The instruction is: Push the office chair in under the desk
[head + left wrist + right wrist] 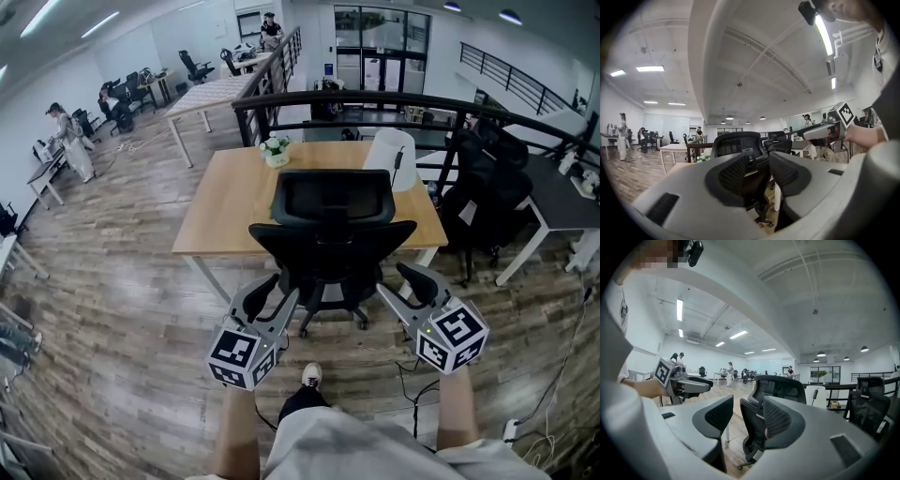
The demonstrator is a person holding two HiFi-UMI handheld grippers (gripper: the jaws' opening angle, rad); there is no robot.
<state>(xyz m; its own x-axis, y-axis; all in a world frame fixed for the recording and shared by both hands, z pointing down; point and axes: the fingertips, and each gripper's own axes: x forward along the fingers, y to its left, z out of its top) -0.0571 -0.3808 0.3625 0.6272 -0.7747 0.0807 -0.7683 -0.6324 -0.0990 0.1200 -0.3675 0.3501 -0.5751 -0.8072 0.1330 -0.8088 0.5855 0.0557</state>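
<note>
The chair [328, 225] stands at the middle of the near edge of the worktop [225, 202], with its back turned to the person. Its wheels are on the wood floor [122, 319], just out from that edge. From the head view, the top of its back shows in front of the worktop.

The left hand-held gripper [279, 289] is at the left side of the chair's back, low down. The right hand-held gripper [392, 278] is at the right side, at about the same height. Both point at the chair, which sits between them.

In the left gripper view the jaws of the left hand-held gripper [759, 168] are spread apart, and the chair's back shows in the gap. The right gripper view shows the right hand-held gripper [745, 420] also spread, with the chair's edge seen past it. I cannot tell if either one touches the chair (they are very near it).

A small pot of flowers [275, 150] sits at the far edge.
</note>
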